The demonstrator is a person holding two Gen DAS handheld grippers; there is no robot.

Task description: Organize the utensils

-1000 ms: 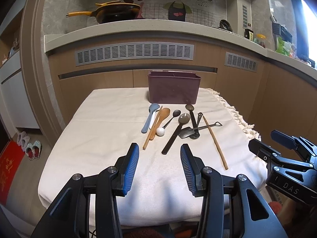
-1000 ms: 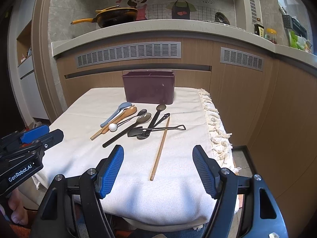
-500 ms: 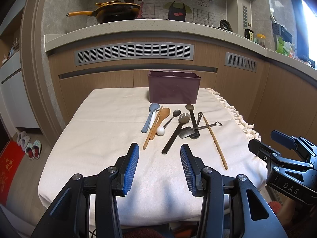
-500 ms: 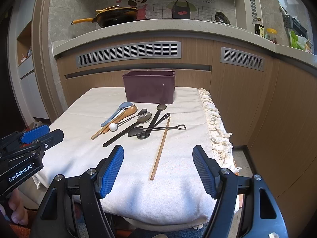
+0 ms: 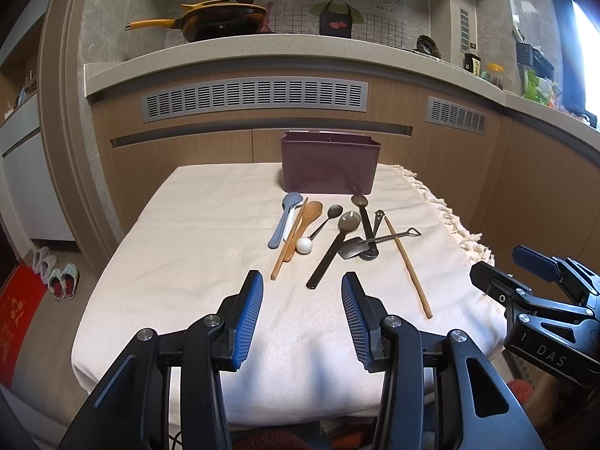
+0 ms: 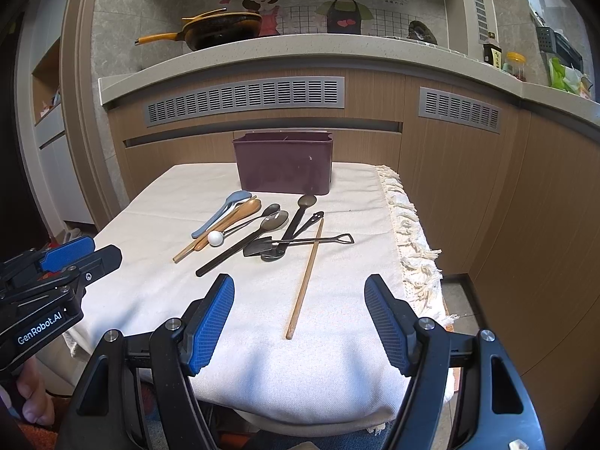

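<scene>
Utensils lie loose in a fan in front of the maroon bin (image 6: 283, 167), none in it yet by the look of things, though the bin's inside is hidden from both views; nearest the bin's left corner sit the blue spoon (image 5: 285, 219), the wooden spoon (image 5: 305, 225) and a chopstick (image 5: 289, 243), touching one another, so a pinch on one may drag its neighbours; a white ball-ended spoon (image 6: 243, 227) rests against them and could roll off across the cloth (image 5: 180, 262) if nudged; in front of the bin's middle, the long dark spoon (image 6: 243, 242), the small shovel-shaped scoop (image 6: 300, 242) and the black spoon (image 6: 296, 221) cross over each other, and lifting the lower piece would likely flip the upper ones; the second chopstick (image 6: 305, 279) lies alone, farthest from the bin, thin and flat on soft fabric, so pads may snag the cloth instead or let the stick swivel; the left gripper (image 5: 302, 315) hangs with jaws parted and nothing between them; the right gripper (image 6: 300, 324) gapes wider, likewise empty, both well short of the pile; the bin is light-looking and a careless drop against its rim could push it back.
</scene>
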